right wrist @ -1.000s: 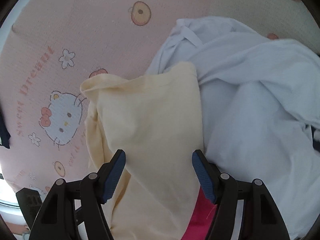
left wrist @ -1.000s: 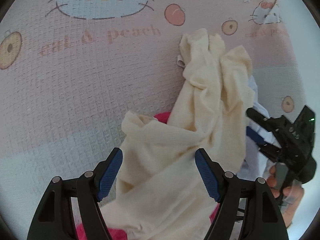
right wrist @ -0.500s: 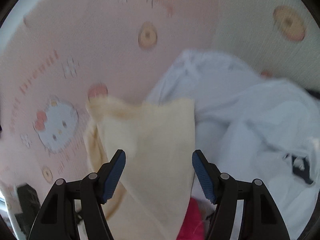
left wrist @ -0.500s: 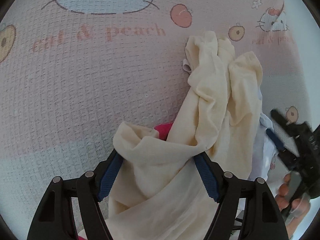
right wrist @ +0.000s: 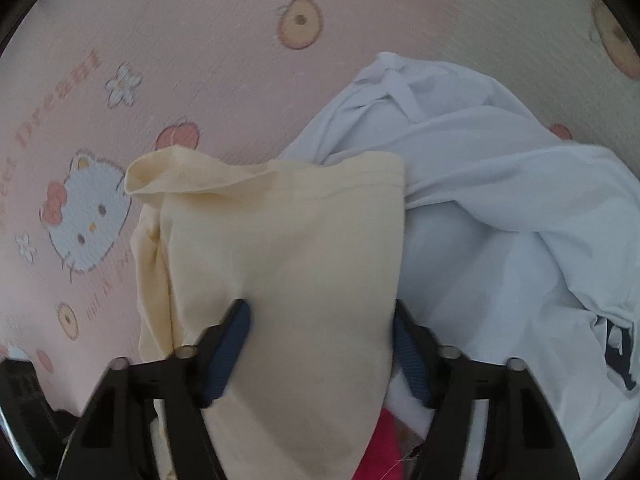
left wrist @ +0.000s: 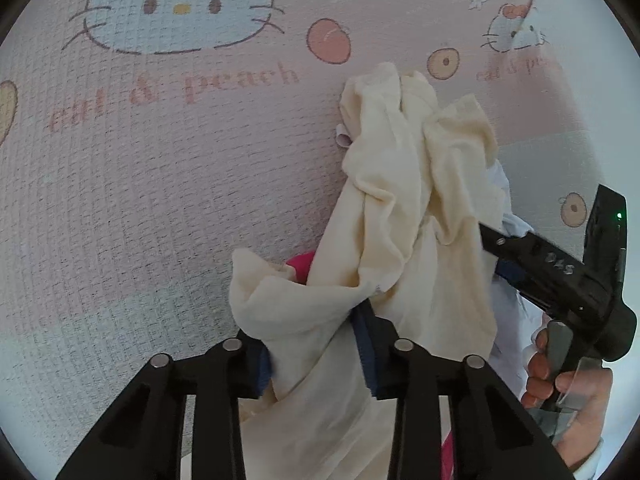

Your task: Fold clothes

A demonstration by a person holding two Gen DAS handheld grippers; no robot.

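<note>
Pink quilted mat [left wrist: 168, 208] underneath, printed with cartoon cat faces [left wrist: 182, 6], peaches [left wrist: 329, 41], small flowers [right wrist: 125, 84] and faded lettering [left wrist: 240, 80].

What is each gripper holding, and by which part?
Both grippers' jaws are closing on the cream garment: left gripper on a bunched fold, right gripper across a flat panel.

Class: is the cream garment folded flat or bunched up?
Bunched up: the cream garment hangs twisted and creased between both closing grippers, not flat on the pink sheet.

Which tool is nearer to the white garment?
Right. The right tool, its jaws closing around the cream garment, sits right beside the white garment. The left tool, also closing on the cream cloth, is farther off.
</note>
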